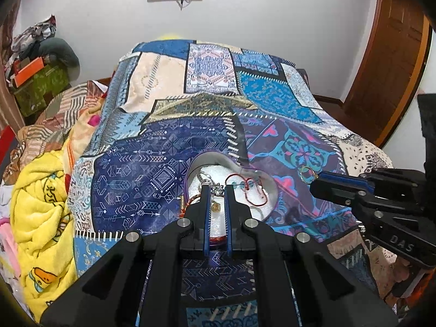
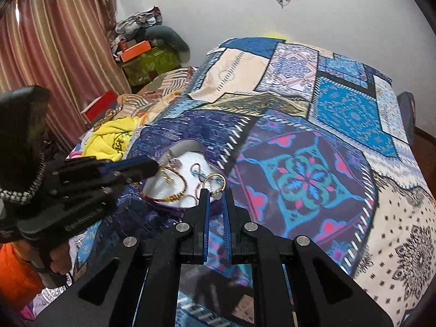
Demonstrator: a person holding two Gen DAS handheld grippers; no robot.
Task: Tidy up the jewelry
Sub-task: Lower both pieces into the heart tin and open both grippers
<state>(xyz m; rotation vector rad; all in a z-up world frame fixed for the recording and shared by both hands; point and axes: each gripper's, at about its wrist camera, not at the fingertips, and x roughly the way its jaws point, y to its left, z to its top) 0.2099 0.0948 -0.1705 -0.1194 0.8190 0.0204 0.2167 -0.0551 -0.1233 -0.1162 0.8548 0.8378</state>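
A white heart-shaped tray (image 1: 245, 173) with a purple rim lies on the patchwork bedspread and holds several pieces: a red cord bracelet (image 1: 254, 190), a gold twisted bangle (image 2: 174, 194), silver earrings (image 2: 174, 160). My left gripper (image 1: 217, 188) is over the tray, jaws close together on a small silver charm piece (image 1: 216, 189). My right gripper (image 2: 215, 192) is shut on a gold ring (image 2: 214, 182), held just right of the tray (image 2: 188, 147); it also shows in the left wrist view (image 1: 317, 184).
The bedspread (image 1: 207, 95) covers the bed. A yellow blanket (image 1: 41, 204) and piled clothes lie to the left. Boxes (image 2: 147, 60) stack by the striped curtain (image 2: 54, 54). A wooden door (image 1: 392, 54) stands at the right.
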